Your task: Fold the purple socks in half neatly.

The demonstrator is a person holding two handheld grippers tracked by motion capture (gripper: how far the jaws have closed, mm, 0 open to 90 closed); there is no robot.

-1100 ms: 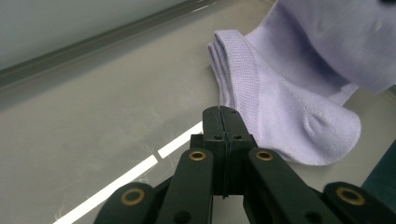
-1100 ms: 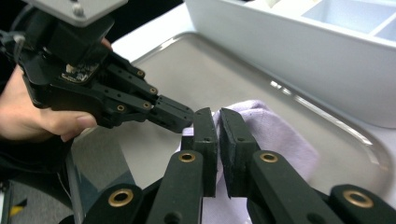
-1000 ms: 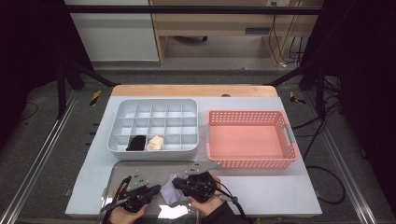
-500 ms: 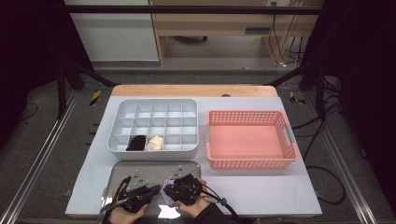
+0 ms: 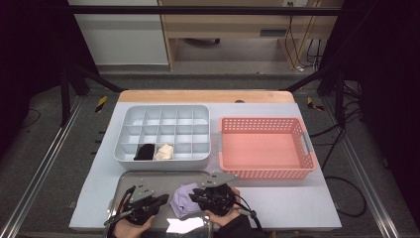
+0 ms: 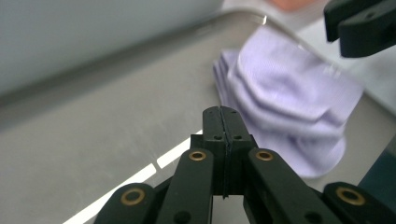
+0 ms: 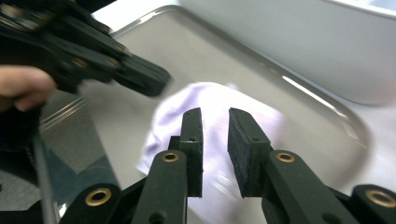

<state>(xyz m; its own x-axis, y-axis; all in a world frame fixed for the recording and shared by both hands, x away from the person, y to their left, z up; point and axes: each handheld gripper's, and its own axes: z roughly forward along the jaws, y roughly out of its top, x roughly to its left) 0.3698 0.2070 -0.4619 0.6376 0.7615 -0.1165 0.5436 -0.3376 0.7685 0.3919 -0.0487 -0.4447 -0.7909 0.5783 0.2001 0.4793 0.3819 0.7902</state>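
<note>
on the pale grey table [image 5: 297,208], nearest the person, lies a shallow silver metal tray [image 5: 130,179], and the right gripper [image 5: 194,196] has slid left since half a second ago, so it now sits over the tray's right part above a crumpled lilac cloth [image 5: 184,199]. behind stand a grey plastic compartment box [image 5: 164,135] and a coral plastic basket [image 5: 266,148], both unmoved; a black item [image 5: 145,151] and a cream item [image 5: 164,151] occupy neighbouring front cells. the cloth is folded in soft ridges, resting on the tray between both grippers. right jaws stand narrowly apart above it, gripping nothing. the left gripper [image 5: 159,200] stays beside it, jaws pressed together, empty.
</note>
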